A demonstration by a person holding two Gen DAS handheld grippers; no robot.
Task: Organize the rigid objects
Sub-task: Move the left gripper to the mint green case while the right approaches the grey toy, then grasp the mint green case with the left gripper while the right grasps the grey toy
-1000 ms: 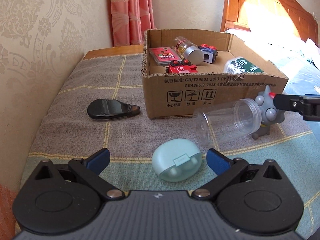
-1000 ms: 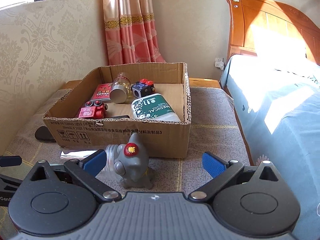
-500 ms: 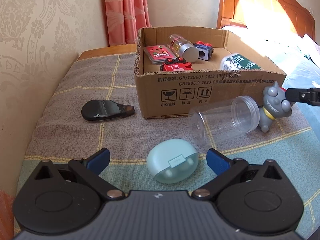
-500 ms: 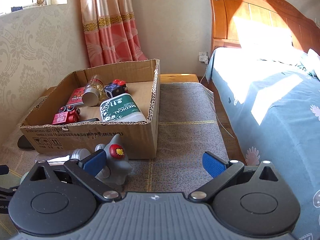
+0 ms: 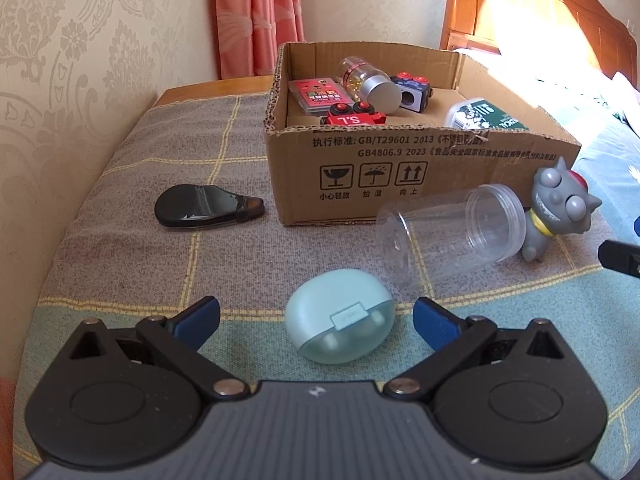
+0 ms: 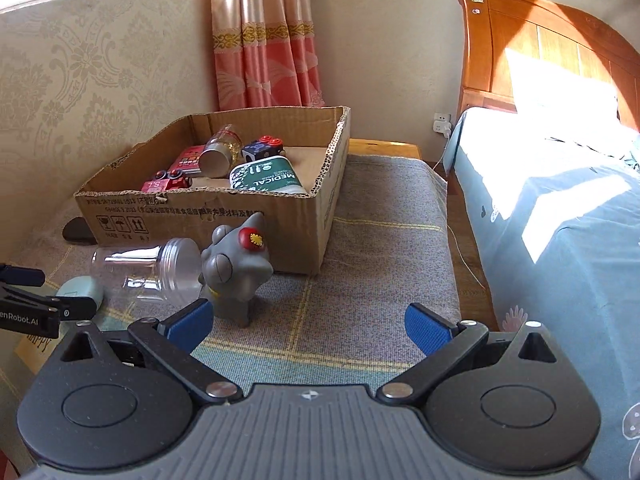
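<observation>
A mint earbud case (image 5: 339, 316) lies on the checked cloth between the spread fingers of my open left gripper (image 5: 316, 318). Beyond it a clear plastic jar (image 5: 450, 234) lies on its side, and a grey toy figure (image 5: 558, 208) stands at its mouth. A black oval case (image 5: 202, 208) rests left of the cardboard box (image 5: 404, 168), which holds several small items. My open right gripper (image 6: 306, 322) hovers near the cloth with nothing in it; the grey toy (image 6: 236, 272) stands just beyond its left fingertip (image 6: 188, 320), beside the jar (image 6: 148, 268).
A papered wall runs along the left and a pink curtain (image 6: 264, 40) hangs behind the box (image 6: 208, 216). A bed with a blue sheet (image 6: 560, 220) and a wooden headboard lies to the right. Bare cloth (image 6: 384, 240) shows right of the box.
My right gripper has pulled back and swung right, so the grey toy now sits off its left finger rather than between the fingers. The left gripper has held over the earbud case.
</observation>
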